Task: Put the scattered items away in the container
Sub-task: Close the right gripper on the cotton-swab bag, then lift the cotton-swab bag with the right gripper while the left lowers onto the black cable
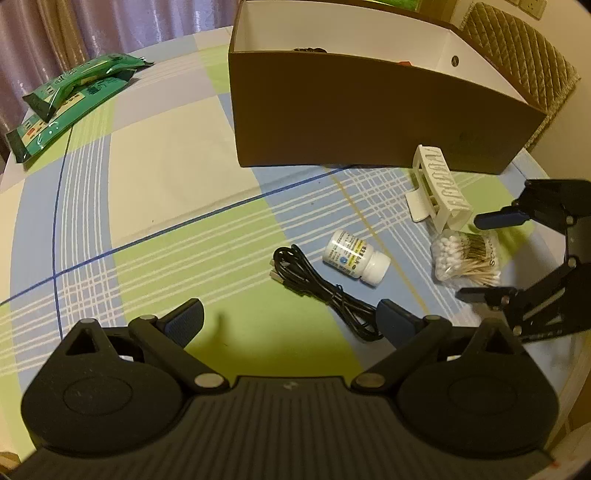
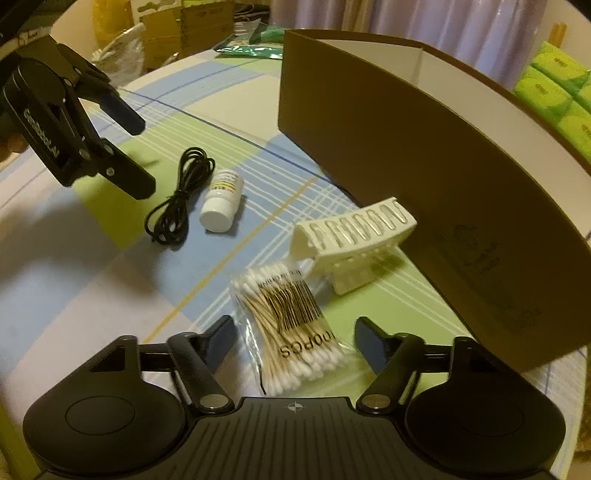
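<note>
A brown cardboard box (image 1: 369,122) with white inside stands at the back of the checked table; it also shows in the right wrist view (image 2: 424,155). In front of it lie a white hair claw clip (image 1: 439,184) (image 2: 354,240), a bag of cotton swabs (image 1: 467,260) (image 2: 291,328), a white pill bottle (image 1: 354,256) (image 2: 223,201) on its side and a coiled black cable (image 1: 325,291) (image 2: 181,192). My left gripper (image 1: 291,321) (image 2: 138,158) is open and empty, near the cable. My right gripper (image 2: 295,341) (image 1: 480,258) is open, its fingers on either side of the swab bag.
Two green wet-wipe packs (image 1: 70,99) lie at the table's far left. A quilted chair back (image 1: 517,59) stands behind the box. Green packages (image 2: 557,92) and cardboard boxes (image 2: 184,29) sit beyond the table. The table edge runs close on the right (image 1: 554,369).
</note>
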`<state>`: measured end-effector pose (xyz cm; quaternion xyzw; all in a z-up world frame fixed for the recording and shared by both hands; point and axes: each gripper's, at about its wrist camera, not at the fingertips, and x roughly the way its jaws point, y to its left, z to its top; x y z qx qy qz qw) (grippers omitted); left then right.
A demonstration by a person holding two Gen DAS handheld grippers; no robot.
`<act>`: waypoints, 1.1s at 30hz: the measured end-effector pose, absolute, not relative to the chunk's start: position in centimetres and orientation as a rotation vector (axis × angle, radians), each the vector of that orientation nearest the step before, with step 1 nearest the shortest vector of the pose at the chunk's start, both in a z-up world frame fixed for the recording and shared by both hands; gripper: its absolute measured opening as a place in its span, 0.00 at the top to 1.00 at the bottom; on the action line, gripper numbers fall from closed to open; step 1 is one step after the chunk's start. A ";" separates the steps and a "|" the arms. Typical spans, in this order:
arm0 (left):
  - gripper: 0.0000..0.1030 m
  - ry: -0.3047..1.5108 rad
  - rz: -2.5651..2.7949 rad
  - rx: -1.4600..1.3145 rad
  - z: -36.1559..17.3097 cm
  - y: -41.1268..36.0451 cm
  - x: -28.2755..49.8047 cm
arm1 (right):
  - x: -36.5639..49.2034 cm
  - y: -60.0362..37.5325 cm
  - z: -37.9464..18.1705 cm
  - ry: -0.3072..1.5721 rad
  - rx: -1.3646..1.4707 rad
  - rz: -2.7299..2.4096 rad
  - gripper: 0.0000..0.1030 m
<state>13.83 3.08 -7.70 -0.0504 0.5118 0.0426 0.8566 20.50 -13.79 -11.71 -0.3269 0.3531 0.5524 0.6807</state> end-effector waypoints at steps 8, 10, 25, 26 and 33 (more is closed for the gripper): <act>0.05 1.074 0.015 -0.068 -8.1 2.9 14.0 | 20.4 -14.6 -11.4 0.880 -0.688 1.247 0.66; 0.05 1.067 -0.025 -0.045 -8.2 2.7 13.9 | 20.2 -15.3 -11.4 0.893 -0.678 1.235 0.67; 0.05 1.045 -0.270 0.237 -9.5 1.3 14.6 | 21.1 -22.2 -10.4 0.994 -0.527 1.049 0.68; 0.05 1.044 -0.275 0.250 -9.6 1.3 14.8 | 21.2 -22.4 -10.4 0.998 -0.520 1.037 0.68; 0.04 1.030 -0.345 0.305 -10.0 0.9 15.7 | 21.5 -23.1 -10.1 1.005 -0.485 0.998 0.68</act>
